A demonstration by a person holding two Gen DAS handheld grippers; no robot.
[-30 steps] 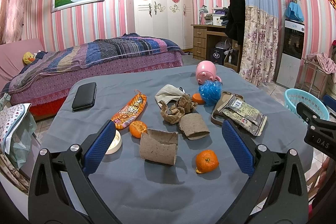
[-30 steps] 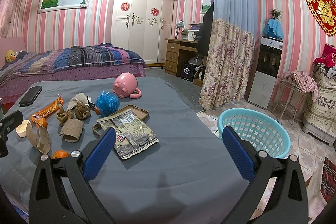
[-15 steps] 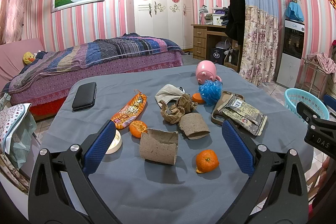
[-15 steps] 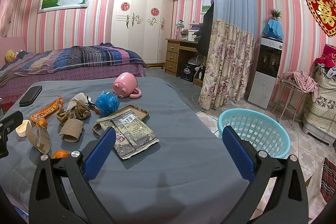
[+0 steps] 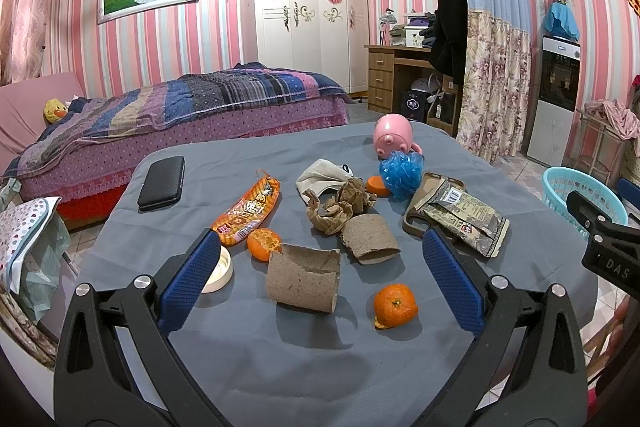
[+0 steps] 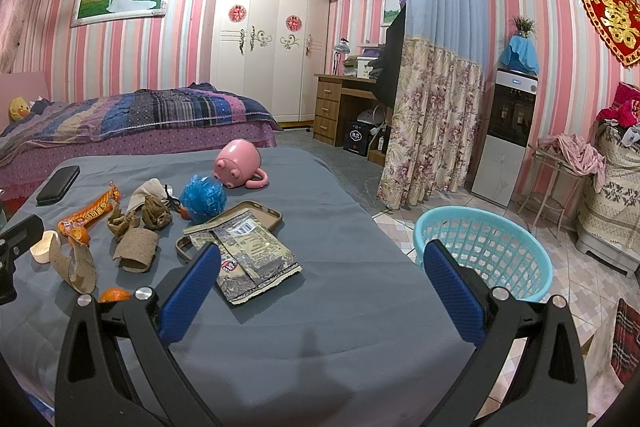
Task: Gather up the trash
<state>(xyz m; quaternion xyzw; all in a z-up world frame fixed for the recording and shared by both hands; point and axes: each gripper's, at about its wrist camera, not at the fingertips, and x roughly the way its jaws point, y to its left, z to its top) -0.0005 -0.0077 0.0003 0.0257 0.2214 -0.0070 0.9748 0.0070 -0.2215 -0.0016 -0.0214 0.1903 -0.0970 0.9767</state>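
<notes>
Trash lies on the grey-clothed table (image 5: pixel 280 359): a cardboard tube (image 5: pixel 303 277), a second tube (image 5: pixel 370 239), crumpled brown paper (image 5: pixel 340 205), an orange snack wrapper (image 5: pixel 248 209), torn green packets (image 5: pixel 466 217) and orange peels (image 5: pixel 395 305). My left gripper (image 5: pixel 318 279) stands open just short of the nearer tube, holding nothing. In the right wrist view my right gripper (image 6: pixel 320 287) is open and empty over the table's right edge, with the green packets (image 6: pixel 250 255) by its left finger. A turquoise basket (image 6: pixel 484 247) stands on the floor beyond.
Also on the table are a black case (image 5: pixel 161 183), a pink pig mug (image 5: pixel 394 137), a blue mesh ball (image 5: pixel 401 169), a phone case (image 5: pixel 420 205), a white lid (image 5: pixel 218 267) and a whitish cloth (image 5: pixel 320 177). A bed (image 5: pixel 180 115) lies behind.
</notes>
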